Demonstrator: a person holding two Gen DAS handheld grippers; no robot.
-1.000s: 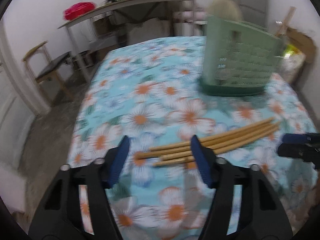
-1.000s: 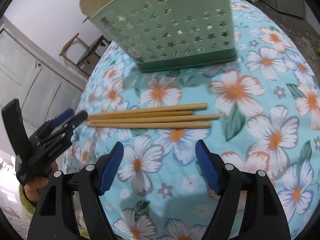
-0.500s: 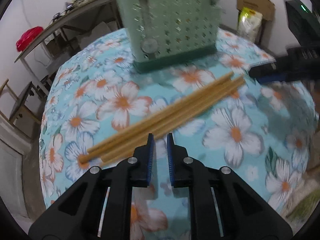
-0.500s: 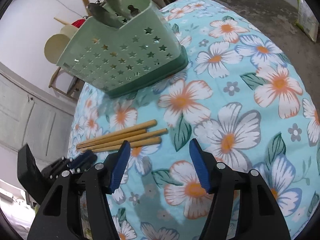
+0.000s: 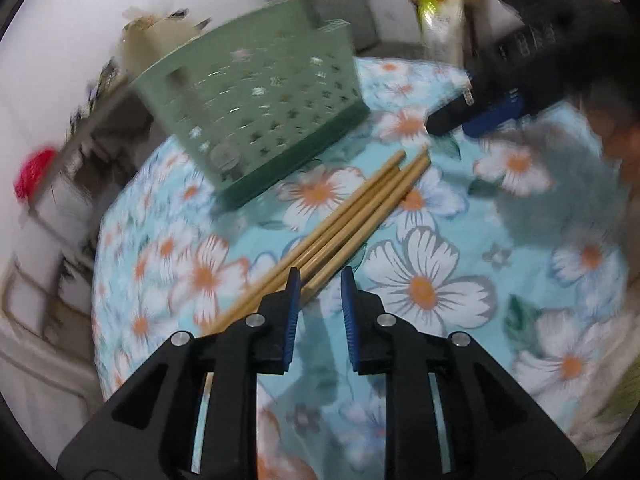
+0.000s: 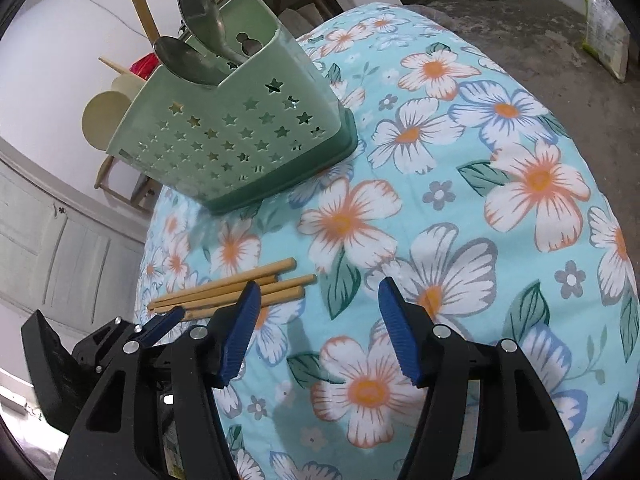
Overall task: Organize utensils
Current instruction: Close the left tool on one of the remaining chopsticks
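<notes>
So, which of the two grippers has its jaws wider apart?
The right gripper: its blue pads stand far apart over the cloth, while the left gripper shows only a narrow gap.

chopsticks (image 5: 356, 216) before caddy (image 5: 256, 108), spoons (image 6: 192, 44) inside

L gripper (image 5: 319, 280) pitched down and fwd, jaws a narrow gap apart, blue pads facing each other, nothing pinched betw them; jaws have just been opening a bit after closing down. Its black frame also shows low left in the R wrist view (image 6: 160, 326). R gripper (image 6: 318, 294) also pitched down, jaws wide apart w/ nothing betw them, black arms splayed; it appears blurred at upper right of the L wrist view (image 5: 476, 114)
</notes>
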